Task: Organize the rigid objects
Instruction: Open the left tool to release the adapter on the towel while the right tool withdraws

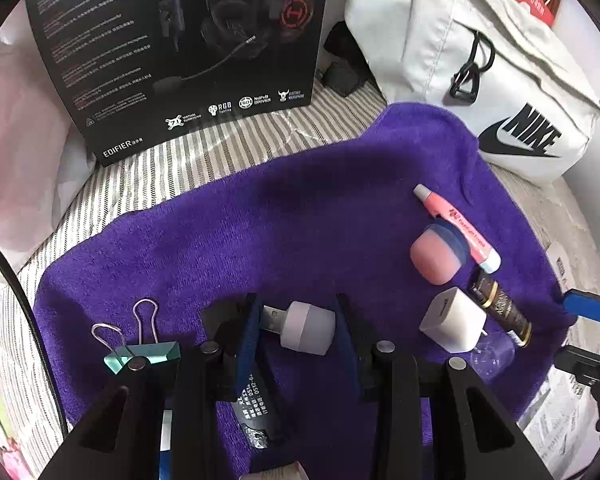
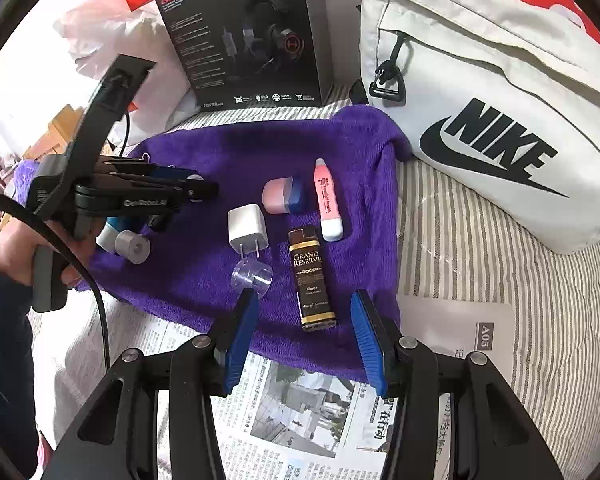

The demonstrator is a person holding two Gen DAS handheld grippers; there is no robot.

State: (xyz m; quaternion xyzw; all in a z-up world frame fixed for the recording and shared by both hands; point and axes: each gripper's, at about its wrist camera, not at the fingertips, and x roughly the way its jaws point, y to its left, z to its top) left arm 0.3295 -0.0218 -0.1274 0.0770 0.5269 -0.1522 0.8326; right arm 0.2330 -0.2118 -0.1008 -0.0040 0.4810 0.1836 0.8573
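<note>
Left gripper [image 1: 298, 320] clamped on a white USB plug [image 1: 306, 326], right gripper [image 2: 304, 324] gaping empty, brown lighter [image 2: 311, 280] just ahead between its fingers, purple towel [image 2: 220, 152] beneath

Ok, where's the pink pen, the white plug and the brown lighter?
pink pen [image 2: 327, 198], right wrist view, middle of its pink barrel.
white plug [image 2: 245, 227], right wrist view, flat front face of the cube.
brown lighter [image 2: 310, 280], right wrist view, label in the middle of its body.

Bright, sharp fisheye views; edges bend, corners go black.
</note>
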